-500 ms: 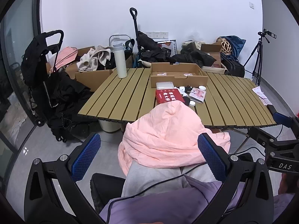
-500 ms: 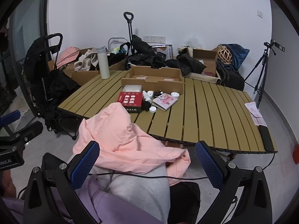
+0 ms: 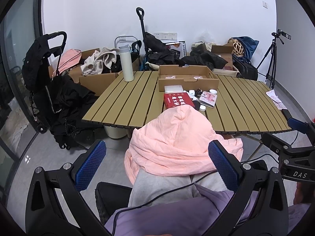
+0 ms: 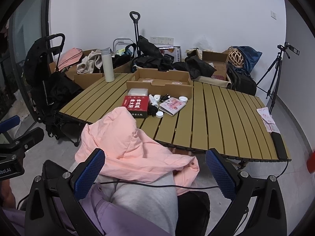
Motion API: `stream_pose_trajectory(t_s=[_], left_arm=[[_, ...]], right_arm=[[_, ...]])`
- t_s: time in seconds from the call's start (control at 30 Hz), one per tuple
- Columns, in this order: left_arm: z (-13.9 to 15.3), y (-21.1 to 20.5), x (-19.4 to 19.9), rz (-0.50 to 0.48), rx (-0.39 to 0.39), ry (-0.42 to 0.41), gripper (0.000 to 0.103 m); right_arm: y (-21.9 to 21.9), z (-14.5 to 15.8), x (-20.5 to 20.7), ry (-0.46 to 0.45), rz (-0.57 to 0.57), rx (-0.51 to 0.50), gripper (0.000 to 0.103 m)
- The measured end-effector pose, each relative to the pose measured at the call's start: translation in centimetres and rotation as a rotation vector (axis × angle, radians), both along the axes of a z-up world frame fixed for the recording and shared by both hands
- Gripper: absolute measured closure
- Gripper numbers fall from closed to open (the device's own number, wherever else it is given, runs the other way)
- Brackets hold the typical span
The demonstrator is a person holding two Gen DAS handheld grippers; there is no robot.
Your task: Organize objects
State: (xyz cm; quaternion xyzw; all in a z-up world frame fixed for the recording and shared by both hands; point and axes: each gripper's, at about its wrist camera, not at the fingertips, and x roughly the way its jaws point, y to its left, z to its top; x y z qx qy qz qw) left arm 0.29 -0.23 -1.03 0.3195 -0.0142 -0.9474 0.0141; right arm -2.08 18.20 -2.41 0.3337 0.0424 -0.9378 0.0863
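Note:
A slatted table [image 3: 126,106] [image 4: 216,118] carries an open cardboard box [image 3: 187,77] [image 4: 159,83], a red box [image 3: 177,99] [image 4: 135,103], a white case [image 3: 173,88] [image 4: 138,92], a pink booklet [image 3: 208,98] [image 4: 173,105], small white bottles and caps [image 4: 159,114] and a tall white flask [image 3: 126,63] [image 4: 107,65]. A pink jacket [image 3: 177,143] [image 4: 126,143] lies over the person's knees in front of the table. My left gripper [image 3: 157,165] and right gripper [image 4: 155,174] hover open above the lap, well short of the table, holding nothing.
Cardboard boxes, clothes and bags [image 3: 98,61] crowd the floor behind the table. A black cart [image 3: 45,74] stands left, a tripod [image 3: 272,59] right. Pink papers [image 4: 267,120] and a black phone [image 4: 278,143] lie at the table's right end. A cable [image 4: 157,184] crosses the lap.

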Motion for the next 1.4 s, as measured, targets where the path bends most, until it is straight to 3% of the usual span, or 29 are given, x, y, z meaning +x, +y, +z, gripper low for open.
stream_pose_trajectory(t_s=[1.4], left_arm=[[-0.37, 0.16, 0.05, 0.004, -0.005, -0.006, 0.0]], right_arm=[[-0.05, 0.1, 0.18, 0.004, 0.012, -0.002, 0.0]])
